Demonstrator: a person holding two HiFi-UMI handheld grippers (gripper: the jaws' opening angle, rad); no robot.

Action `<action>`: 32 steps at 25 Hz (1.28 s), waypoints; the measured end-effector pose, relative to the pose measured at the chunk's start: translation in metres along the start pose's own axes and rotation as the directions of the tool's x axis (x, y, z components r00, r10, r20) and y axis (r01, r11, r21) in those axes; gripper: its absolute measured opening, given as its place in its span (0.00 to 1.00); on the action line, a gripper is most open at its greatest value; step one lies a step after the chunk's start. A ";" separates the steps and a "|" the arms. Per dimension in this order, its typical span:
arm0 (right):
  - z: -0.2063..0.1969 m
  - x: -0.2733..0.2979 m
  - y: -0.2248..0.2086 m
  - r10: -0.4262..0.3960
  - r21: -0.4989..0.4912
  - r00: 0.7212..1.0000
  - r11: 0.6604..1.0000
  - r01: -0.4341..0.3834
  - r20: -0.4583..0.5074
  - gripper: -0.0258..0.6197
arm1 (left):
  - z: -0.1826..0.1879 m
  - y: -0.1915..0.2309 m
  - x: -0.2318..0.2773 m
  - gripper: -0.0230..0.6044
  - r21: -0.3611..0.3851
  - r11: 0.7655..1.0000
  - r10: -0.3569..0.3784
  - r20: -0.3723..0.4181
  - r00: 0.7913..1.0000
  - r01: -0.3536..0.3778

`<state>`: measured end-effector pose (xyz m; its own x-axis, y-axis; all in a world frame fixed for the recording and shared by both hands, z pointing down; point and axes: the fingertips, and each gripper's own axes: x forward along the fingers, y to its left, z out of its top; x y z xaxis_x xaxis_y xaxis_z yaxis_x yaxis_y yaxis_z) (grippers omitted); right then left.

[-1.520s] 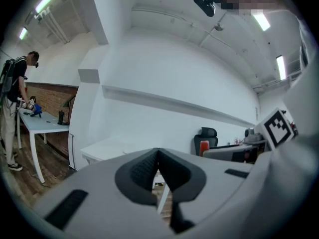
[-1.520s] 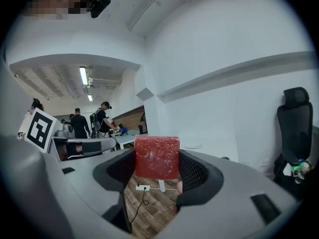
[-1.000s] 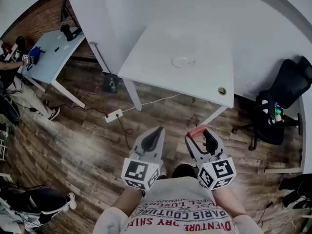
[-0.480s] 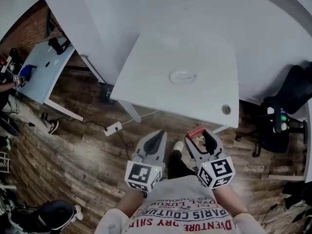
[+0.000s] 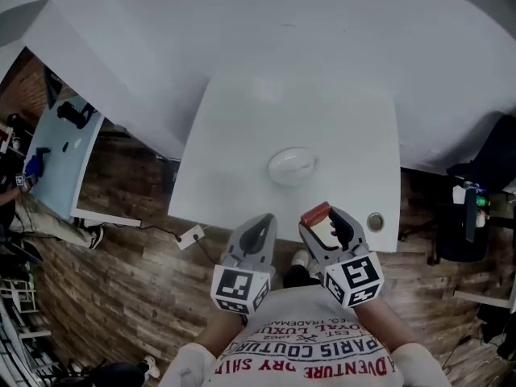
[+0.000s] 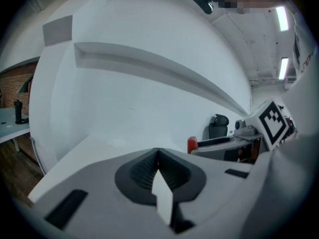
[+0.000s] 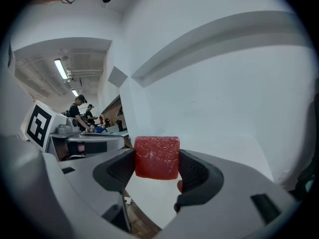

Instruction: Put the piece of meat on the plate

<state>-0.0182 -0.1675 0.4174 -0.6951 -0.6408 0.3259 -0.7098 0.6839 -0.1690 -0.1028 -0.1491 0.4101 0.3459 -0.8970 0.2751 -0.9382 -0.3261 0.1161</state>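
Jaws of right gripper [image 5: 326, 218]: clamping piece of meat [image 7: 157, 157] by its sides, over near desk [image 5: 234, 160] edge, short of plate [image 5: 292, 165]. Left gripper [image 5: 256, 230]: closed, empty. Seemingly soft, light; squeeze modestly.

Left gripper [image 5: 260, 221] holds its jaws together; right gripper [image 5: 326, 218] clamps the piece of meat [image 7: 157, 157].
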 end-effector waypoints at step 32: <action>-0.073 0.201 -0.106 -0.204 0.021 0.833 0.968 0.249 -0.514 0.47 | 0.007 0.135 0.182 0.04 0.056 0.980 -0.182 -0.156 0.971 0.193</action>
<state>-0.0746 -0.3438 0.5685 -0.3757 -0.4936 0.7844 -0.8628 0.4952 -0.1016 -0.1667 -0.3587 0.4688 0.5090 -0.7650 0.3946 -0.8531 -0.5093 0.1130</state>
